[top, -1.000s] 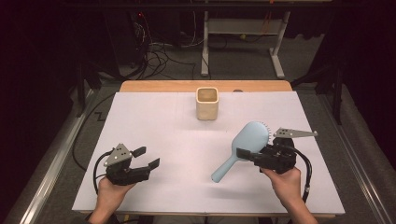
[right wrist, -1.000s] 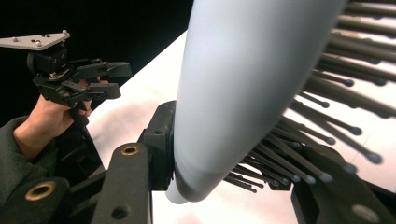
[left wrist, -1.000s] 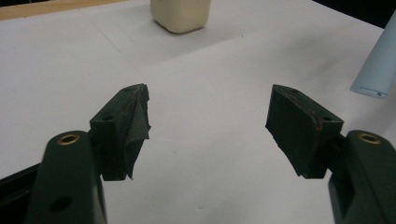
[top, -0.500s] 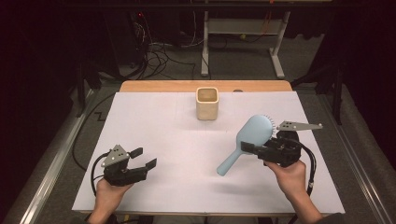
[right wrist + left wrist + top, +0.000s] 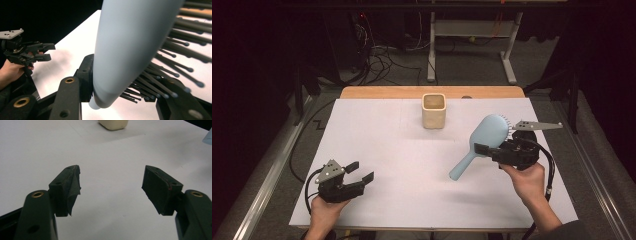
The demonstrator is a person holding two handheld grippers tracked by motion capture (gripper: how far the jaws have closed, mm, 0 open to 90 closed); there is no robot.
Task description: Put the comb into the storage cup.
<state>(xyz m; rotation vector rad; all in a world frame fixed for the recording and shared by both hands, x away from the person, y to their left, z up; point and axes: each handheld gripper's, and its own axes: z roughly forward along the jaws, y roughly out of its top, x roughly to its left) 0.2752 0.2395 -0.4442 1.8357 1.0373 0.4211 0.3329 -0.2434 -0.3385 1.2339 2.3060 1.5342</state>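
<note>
A light-blue hairbrush (image 5: 490, 133) hangs above the white table, head up and to the right, handle slanting down to the left. My right gripper (image 5: 498, 150) is shut on the brush at the lower part of its head. In the right gripper view the brush's smooth back (image 5: 130, 45) lies between the jaws of the right gripper (image 5: 125, 93), with dark bristles sticking out to the right. My left gripper (image 5: 362, 170) rests low at the front left, open, with nothing between the jaws of the left gripper (image 5: 112, 182). A cream square cup (image 5: 433, 110) stands upright at the back middle.
A white sheet covers the table (image 5: 377, 130), with a wooden strip (image 5: 382, 92) along the far edge. The cup's base (image 5: 113, 123) lies far ahead of the left jaws. Behind the table, cables and a metal frame (image 5: 432, 50) are on the dark floor.
My right gripper has risen slightly and shifted right with the brush, whose handle tip is now higher over the table. The left gripper has stayed in place.
</note>
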